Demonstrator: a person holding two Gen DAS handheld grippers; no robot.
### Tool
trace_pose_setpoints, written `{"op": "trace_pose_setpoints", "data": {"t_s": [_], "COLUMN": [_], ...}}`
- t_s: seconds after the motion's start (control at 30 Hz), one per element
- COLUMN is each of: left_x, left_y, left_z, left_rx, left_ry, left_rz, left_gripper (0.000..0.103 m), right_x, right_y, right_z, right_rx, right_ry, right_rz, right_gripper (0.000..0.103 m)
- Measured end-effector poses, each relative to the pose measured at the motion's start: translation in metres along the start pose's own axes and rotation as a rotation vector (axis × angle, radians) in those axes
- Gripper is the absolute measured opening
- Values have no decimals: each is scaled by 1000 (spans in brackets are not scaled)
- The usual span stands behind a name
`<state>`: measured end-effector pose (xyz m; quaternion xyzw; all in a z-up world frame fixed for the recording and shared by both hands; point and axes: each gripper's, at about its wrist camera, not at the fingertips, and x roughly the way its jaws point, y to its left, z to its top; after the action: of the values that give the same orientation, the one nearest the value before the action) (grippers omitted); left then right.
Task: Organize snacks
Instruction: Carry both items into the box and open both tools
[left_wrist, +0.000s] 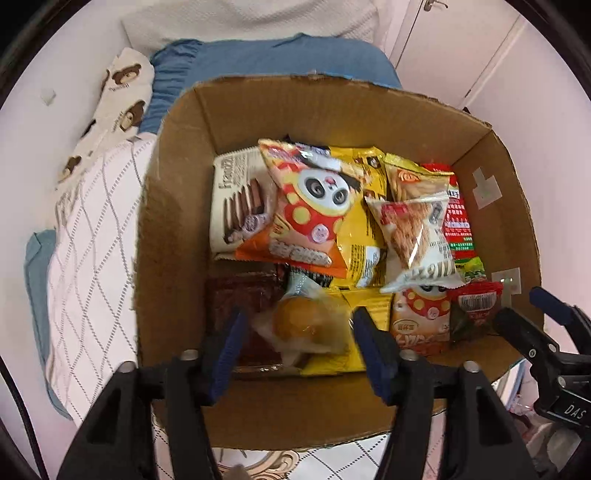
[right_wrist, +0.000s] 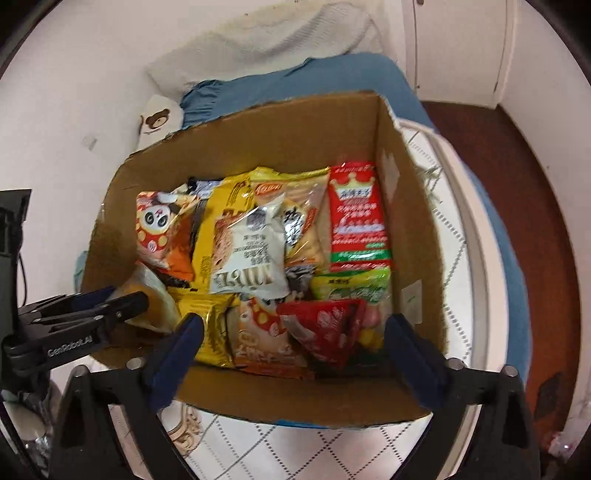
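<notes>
An open cardboard box (left_wrist: 173, 206) sits on a bed, filled with several snack packs. In the left wrist view I see a panda pack (left_wrist: 314, 206), a white wafer pack (left_wrist: 236, 206) and a clear pack with a yellow bun (left_wrist: 306, 325). My left gripper (left_wrist: 295, 350) is open, its jaws on either side of the bun pack at the box's near wall. My right gripper (right_wrist: 291, 354) is open above the near right part of the box (right_wrist: 410, 236), over a red triangular pack (right_wrist: 328, 328) and a small panda pack (right_wrist: 258, 339). A red crown pack (right_wrist: 358, 214) lies at the right.
The box rests on a white quilted bedspread (left_wrist: 88, 266). A blue pillow (left_wrist: 258, 59) and a bear-print cloth (left_wrist: 122, 99) lie behind it. A white wall is at the left. Brown floor (right_wrist: 535, 221) shows at the right of the bed.
</notes>
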<state>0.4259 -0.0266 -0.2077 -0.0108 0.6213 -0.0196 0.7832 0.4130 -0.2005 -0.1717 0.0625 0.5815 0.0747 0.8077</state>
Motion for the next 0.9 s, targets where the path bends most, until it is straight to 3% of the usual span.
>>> {"op": "trace_pose_setpoints", "data": {"t_s": [0.03,0.1,0.37,0.67,0.9], "left_x": [-2,-6,-14,-22,-58], "left_y": [0,0,6,7,4], "left_z": [0,0,-2,-9,-29], "left_rx": [-2,-8,-43,-56,-50], "left_ry": [-8,-28,-50,-79,-200], "left_rz": [8,11,14,-1,34], "left_gripper": [92,98,98,98,98], "right_x": [-1,-4,-20,-31,-53], "right_y": [2,5,12,8,13], "right_z": [1,2,4,0,-14], "right_rx": [-6,-20,-55,-24,-46], "right_ry": [2,-7,-62,-85,-130], "right_rz": [-24,-61,-175,-160,-139], "right_gripper": [101,101,102,102,102]}}
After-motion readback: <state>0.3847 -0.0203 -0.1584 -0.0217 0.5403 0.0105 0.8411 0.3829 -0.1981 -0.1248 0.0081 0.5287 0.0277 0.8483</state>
